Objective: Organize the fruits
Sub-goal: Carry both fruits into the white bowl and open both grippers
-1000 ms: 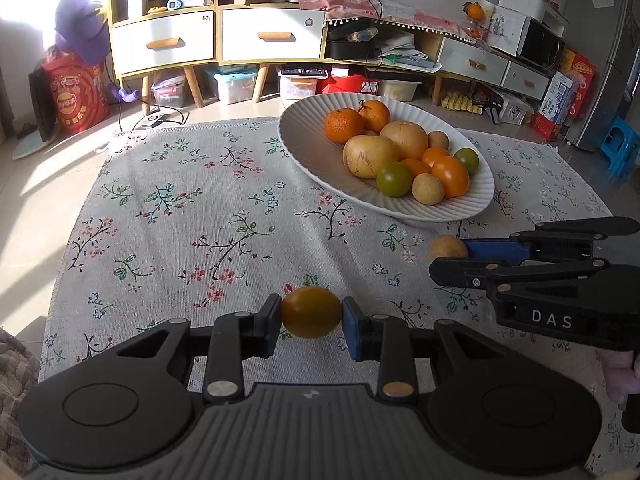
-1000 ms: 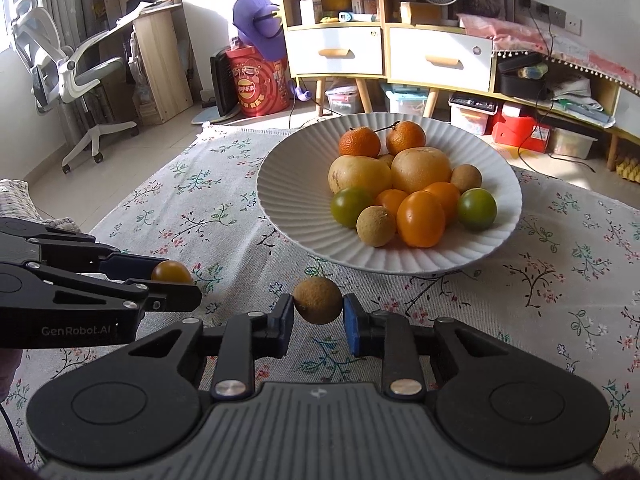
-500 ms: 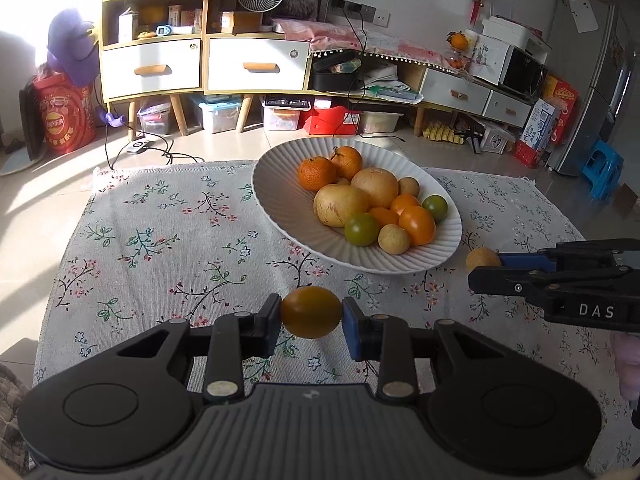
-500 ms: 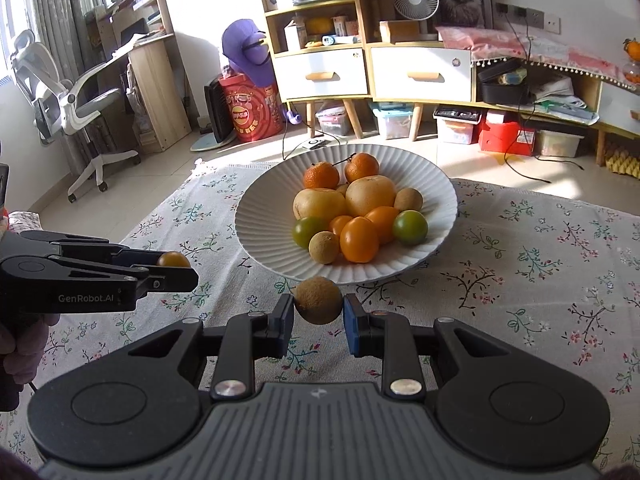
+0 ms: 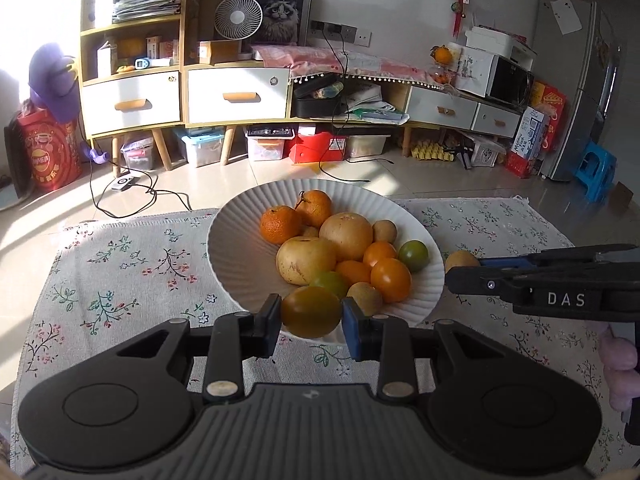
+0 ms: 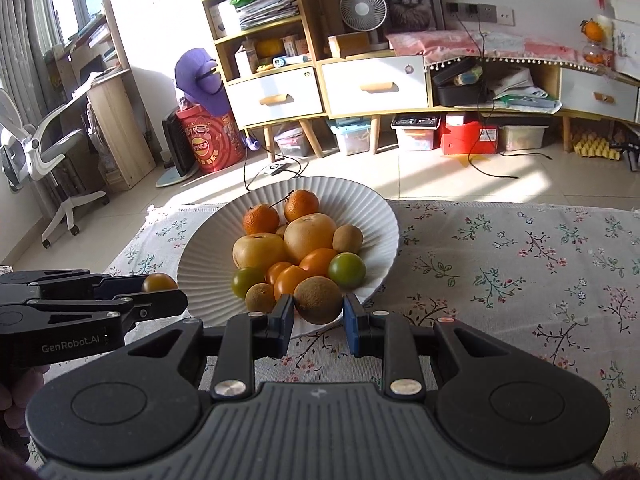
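Note:
My left gripper (image 5: 311, 318) is shut on an orange-green tomato (image 5: 311, 311), held at the near rim of the white ribbed plate (image 5: 236, 252). My right gripper (image 6: 318, 312) is shut on a brown kiwi-like fruit (image 6: 318, 299) at the plate's (image 6: 208, 256) near edge. Oranges, two large yellow fruits, tomatoes and small brown fruits fill the plate. The right gripper (image 5: 460, 272) with its brown fruit (image 5: 461, 259) shows at the right of the left wrist view. In the right wrist view the left gripper (image 6: 168, 294) with its tomato (image 6: 159, 282) shows at the left.
The plate sits on a floral tablecloth (image 5: 132, 276) (image 6: 520, 272). Beyond the table's far edge are the tiled floor, cabinets with drawers (image 5: 236, 96), storage boxes and a desk chair (image 6: 44, 148). A gloved hand (image 5: 620, 364) holds the right gripper's handle.
Both grippers have moved forward and up toward the plate, each still holding its fruit. The views have tilted up, so the plate now sits right behind the held fruits.

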The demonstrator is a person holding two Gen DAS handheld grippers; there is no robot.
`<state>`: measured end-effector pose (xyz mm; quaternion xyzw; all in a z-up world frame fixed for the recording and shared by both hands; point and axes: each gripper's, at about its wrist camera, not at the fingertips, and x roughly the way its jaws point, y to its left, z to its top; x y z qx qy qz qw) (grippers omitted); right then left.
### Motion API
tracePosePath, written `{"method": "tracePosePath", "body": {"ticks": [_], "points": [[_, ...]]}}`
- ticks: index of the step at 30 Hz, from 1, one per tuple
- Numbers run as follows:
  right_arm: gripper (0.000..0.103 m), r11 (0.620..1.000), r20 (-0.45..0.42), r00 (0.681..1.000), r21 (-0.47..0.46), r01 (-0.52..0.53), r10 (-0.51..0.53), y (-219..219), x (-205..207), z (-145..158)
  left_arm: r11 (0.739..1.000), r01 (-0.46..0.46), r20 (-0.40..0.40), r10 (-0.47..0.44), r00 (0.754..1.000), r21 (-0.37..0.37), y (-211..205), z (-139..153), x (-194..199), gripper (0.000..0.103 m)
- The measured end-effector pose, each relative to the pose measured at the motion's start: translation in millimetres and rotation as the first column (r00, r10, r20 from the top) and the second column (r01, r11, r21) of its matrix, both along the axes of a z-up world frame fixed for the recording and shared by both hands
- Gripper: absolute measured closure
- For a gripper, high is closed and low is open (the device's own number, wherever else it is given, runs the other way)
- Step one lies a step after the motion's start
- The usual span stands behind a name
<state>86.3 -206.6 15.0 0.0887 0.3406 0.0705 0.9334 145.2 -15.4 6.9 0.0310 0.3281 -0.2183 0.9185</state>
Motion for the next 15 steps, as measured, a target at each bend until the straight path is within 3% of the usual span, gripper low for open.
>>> {"method": "tracePosePath", "body": {"ticks": [15], "points": [[0.079, 0.999, -0.017, 1.0, -0.034, 0.017, -0.017, 0.2, 13.9, -13.0, 1.0, 0.016, -0.039, -0.015, 0.999, 0.019, -4.6, -16.7, 35.9, 0.083]]}}
